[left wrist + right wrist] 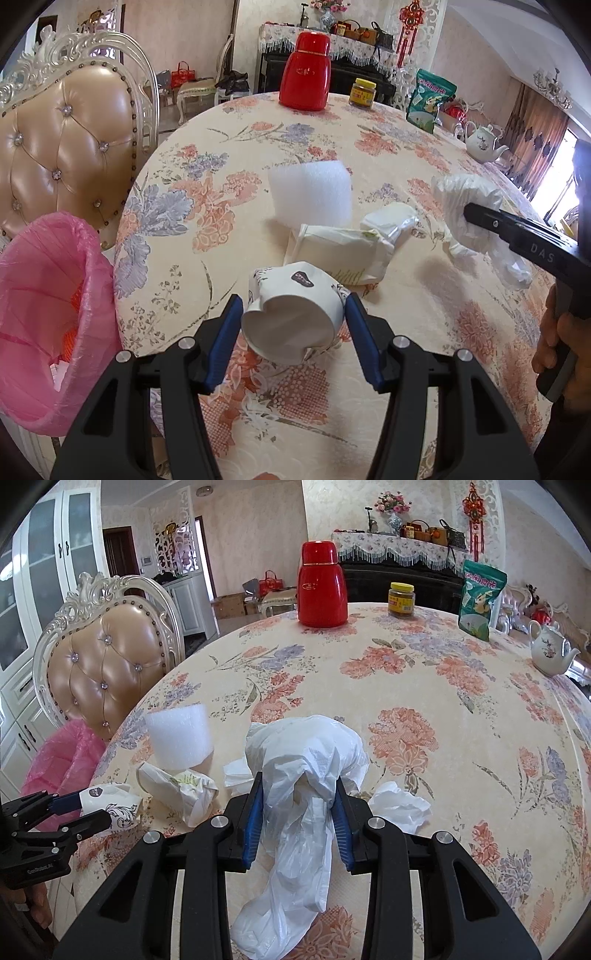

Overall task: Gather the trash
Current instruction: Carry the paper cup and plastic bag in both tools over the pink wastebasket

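Paper, thin and already dented: the paper cup [295, 310] lies on its side near the table's [424, 332] front edge, its long axis running roughly away from the camera, open mouth toward the left gripper [293, 325] and base toward the far side. That gripper's blue pads press both flanks of the cup, jaws narrowed onto it, and the rim has buckled inward. The right gripper [299, 805] is clamped on a crumpled white plastic bag [306, 768], whose tail hangs down toward the camera, clear of the cloth. To finish this step well, I would keep the squeeze light so the cup does not fold and slip, lift it straight, then swing left to the pink-lined bin [48, 295] beside the table edge. A foam block [310, 192], a wrapper [340, 251] and tissue [400, 805] remain on the table.
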### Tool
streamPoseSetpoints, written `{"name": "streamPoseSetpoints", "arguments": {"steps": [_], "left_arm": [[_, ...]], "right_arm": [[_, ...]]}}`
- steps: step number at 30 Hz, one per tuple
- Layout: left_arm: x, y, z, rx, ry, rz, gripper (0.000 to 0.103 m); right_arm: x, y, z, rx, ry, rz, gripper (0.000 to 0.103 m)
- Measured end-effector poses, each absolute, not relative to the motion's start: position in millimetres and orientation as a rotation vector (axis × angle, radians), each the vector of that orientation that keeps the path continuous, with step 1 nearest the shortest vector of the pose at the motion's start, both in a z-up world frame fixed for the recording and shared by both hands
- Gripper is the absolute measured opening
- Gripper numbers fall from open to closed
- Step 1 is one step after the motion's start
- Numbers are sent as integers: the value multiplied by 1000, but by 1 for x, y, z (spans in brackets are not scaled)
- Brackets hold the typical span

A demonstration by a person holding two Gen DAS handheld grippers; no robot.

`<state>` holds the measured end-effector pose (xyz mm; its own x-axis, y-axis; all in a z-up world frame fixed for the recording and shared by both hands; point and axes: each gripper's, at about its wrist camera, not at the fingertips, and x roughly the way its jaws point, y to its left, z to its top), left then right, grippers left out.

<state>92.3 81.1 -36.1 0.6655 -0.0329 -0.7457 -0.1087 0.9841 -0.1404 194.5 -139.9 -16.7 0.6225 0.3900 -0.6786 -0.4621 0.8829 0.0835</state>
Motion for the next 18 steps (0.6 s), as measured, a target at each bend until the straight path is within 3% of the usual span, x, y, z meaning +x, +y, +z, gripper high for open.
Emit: {"name": "streamPoseSetpoints", "arguments": {"steps": [18], "left_arm": [[83,86,-8,-189,777,49,55]], "right_arm": [[189,-144,-4,-83,719,488,34]]}}
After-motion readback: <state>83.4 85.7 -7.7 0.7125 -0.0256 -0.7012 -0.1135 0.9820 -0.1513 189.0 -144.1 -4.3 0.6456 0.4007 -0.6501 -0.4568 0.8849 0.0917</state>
